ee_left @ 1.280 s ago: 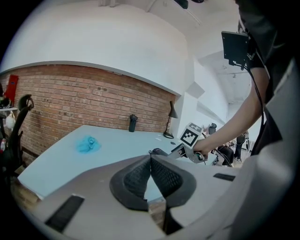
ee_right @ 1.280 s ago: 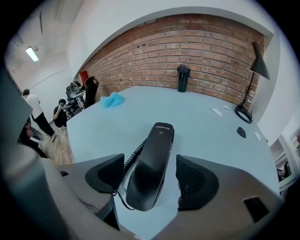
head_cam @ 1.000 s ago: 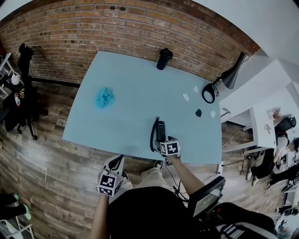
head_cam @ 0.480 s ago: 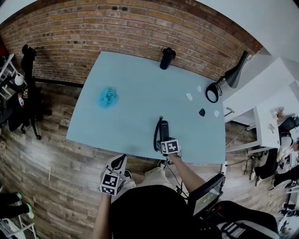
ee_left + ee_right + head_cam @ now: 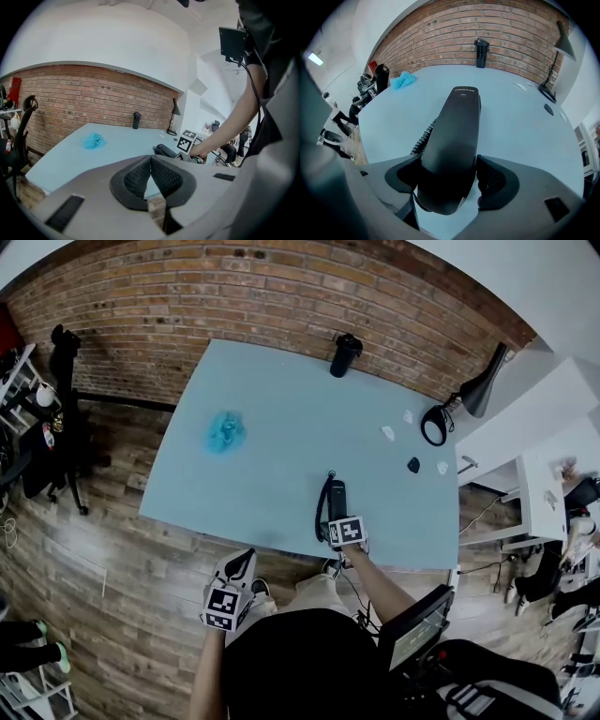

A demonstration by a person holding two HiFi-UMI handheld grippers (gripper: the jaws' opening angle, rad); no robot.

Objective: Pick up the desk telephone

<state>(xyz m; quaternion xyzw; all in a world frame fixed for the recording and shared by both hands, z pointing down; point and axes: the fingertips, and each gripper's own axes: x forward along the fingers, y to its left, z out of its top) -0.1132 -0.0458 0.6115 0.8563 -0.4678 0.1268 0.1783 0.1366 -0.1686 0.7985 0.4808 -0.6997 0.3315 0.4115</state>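
Note:
The desk telephone is a black handset (image 5: 336,501) with a coiled cord (image 5: 322,507), near the front edge of the pale blue table (image 5: 272,465). My right gripper (image 5: 341,524) is shut on the handset's near end. In the right gripper view the handset (image 5: 457,126) fills the gap between both pads of the right gripper (image 5: 450,173), and the cord (image 5: 423,136) trails to its left. Whether the handset is off the table cannot be told. My left gripper (image 5: 240,562) hangs shut and empty below the table's front edge. In its own view the left gripper (image 5: 151,161) has its pads touching.
A crumpled blue cloth (image 5: 225,430) lies at the table's left. A black bottle (image 5: 346,354) stands at the far edge by the brick wall. A black desk lamp (image 5: 459,399) and several small items (image 5: 388,433) sit at the right. An office chair (image 5: 56,409) stands at the left.
The head view has drifted slightly to the right. The right gripper keeps its hold on the handset at about the same spot, and the left gripper stays shut below the table edge.

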